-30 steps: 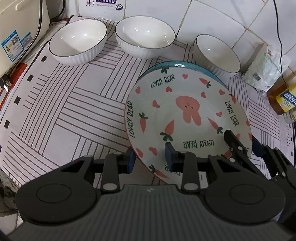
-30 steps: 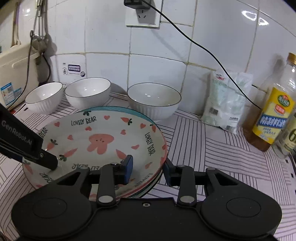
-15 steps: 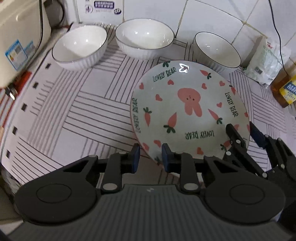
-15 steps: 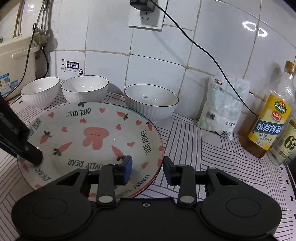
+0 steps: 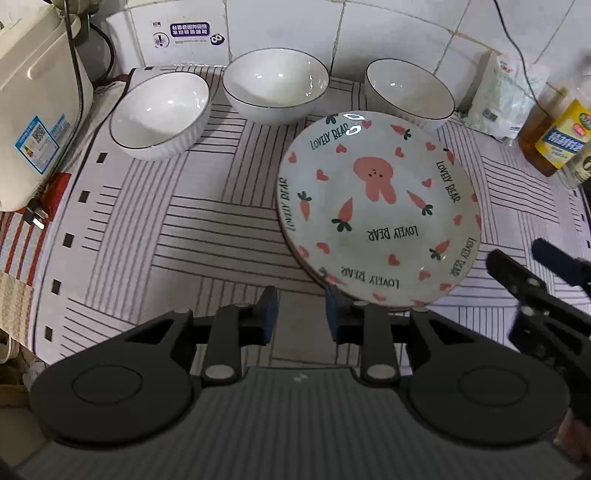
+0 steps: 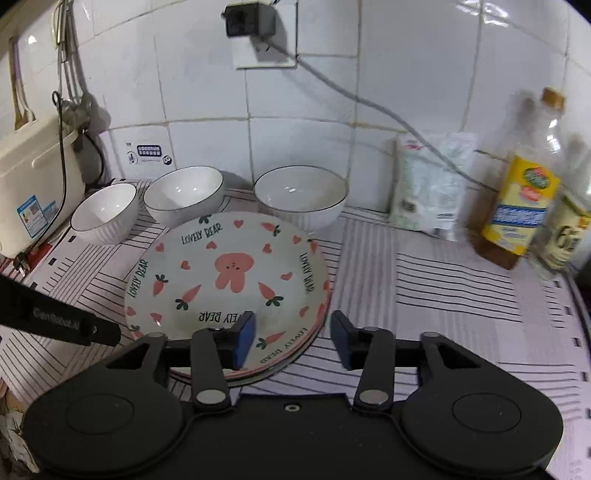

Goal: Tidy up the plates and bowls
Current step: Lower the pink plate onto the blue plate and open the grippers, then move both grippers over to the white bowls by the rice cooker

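White wall socket (image 6: 264,35), right view only

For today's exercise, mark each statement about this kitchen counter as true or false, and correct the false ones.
1. Three white bowls stand along the wall. True.
2. The rabbit plate sits inside a bowl. False: it tops a stack of plates on the striped mat.
3. The right gripper clamps the plate. False: its jaws are opening, clear of the rim.
4. An oil bottle stands right of the plates. True.
5. The left gripper holds a bowl. False: it holds nothing.
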Tool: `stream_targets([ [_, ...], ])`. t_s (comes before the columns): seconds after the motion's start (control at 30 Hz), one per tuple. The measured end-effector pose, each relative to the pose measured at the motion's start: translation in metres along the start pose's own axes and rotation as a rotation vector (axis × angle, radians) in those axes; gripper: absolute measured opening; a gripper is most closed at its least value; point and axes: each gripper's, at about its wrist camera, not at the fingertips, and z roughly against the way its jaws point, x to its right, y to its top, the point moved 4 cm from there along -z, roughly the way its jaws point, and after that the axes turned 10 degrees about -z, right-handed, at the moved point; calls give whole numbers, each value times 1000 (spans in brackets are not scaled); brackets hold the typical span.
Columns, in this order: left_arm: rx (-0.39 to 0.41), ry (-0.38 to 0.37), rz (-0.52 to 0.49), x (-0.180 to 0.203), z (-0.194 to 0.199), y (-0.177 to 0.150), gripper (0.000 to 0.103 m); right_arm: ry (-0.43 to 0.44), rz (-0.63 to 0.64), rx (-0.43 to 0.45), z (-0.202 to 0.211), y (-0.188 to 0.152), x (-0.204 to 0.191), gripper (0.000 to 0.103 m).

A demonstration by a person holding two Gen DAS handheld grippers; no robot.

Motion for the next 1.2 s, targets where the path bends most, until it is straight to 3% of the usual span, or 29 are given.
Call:
stream_targets([
  [0.13, 26, 6, -15, -20, 22, -5, 39, -11, 21, -10, 24, 1, -9, 60],
  [0.23, 46, 7, -13, -44, 38, -11, 41, -2, 53, 6, 41, 0, -25, 73],
  [0.43, 94, 43, -39, -99, 61, -24, 46, -8, 138, 62, 53, 4, -70, 74],
  [0.5, 131, 36, -40, -117, 66, -26, 50, 12, 165, 89, 55, 4, -88, 79],
  [0.57, 167, 27, -32, -133, 70, -27, 53, 48, 190, 120, 57, 1, -106, 92],
  [0.7, 236, 95, -12, -163, 78, -27, 53, 94, 278, 145, 55, -7, -138, 93],
  [0.8, 237, 111, 2, -182, 74, -21, 53, 121, 340, 107, 36, -14, -161, 93],
  [0.9, 227, 89, 29, -201, 62, -12, 54, 175, 317, 85, 13, -14, -177, 93],
  [1.03, 267, 75, 72, -221, 49, 3, 65, 257, 312, 60, -32, -17, -204, 93],
  [1.1, 281, 57, 93, -228, 39, 12, 65, 262, 311, 48, -57, -20, -218, 93],
  [1.2, 329, 45, 83, -230, 24, 27, 73, 261, 319, 66, -92, -21, -235, 93],
])
